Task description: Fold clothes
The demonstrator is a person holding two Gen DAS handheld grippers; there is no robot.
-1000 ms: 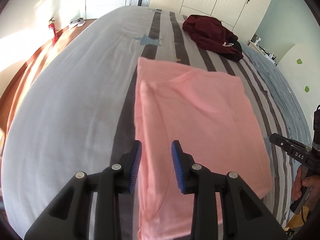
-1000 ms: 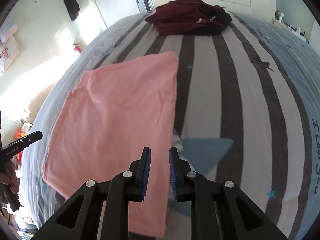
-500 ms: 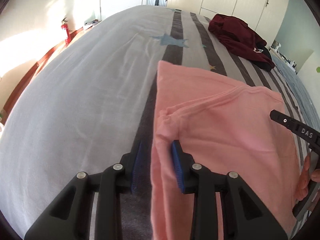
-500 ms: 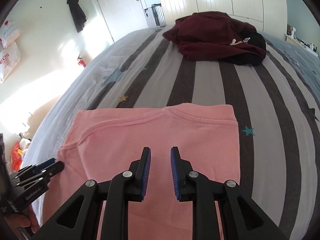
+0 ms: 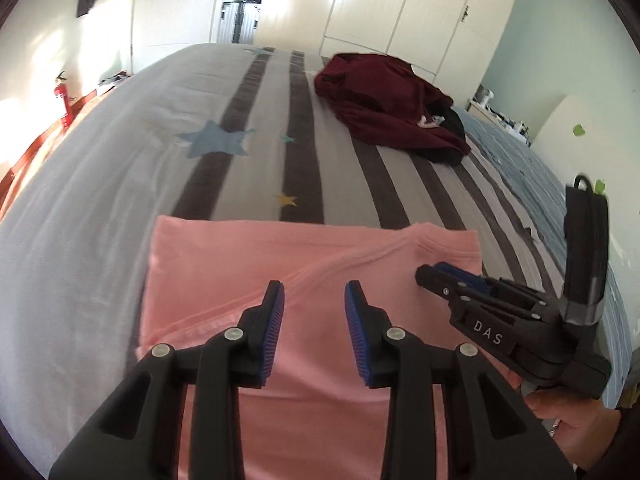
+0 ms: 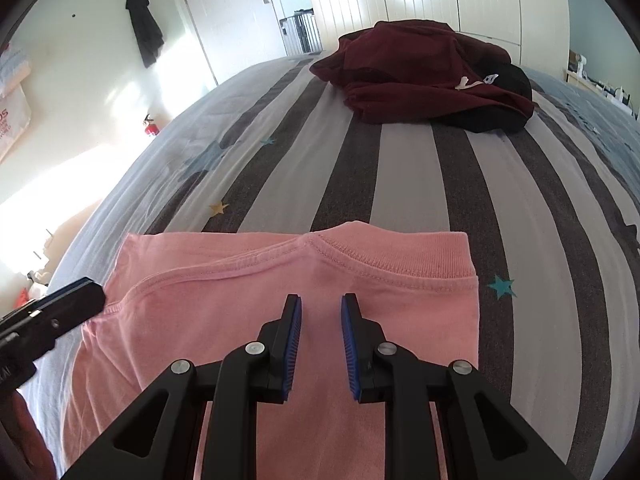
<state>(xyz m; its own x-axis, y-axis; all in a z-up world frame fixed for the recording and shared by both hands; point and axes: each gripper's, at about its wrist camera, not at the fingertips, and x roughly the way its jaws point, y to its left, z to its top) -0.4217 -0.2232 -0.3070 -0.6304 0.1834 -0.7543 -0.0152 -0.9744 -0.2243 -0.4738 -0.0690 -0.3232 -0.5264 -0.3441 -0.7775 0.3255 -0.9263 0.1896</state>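
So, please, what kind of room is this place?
Most likely a home bedroom. The clothes lie on a wide bed with a striped, star-printed cover, white wardrobe doors line the far wall, and a dark garment hangs on the wall near the room door.

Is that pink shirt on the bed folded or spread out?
Folded. The pink shirt lies as a flat rectangle on the bed, a sleeve seam running across its top layer and no sleeves sticking out.
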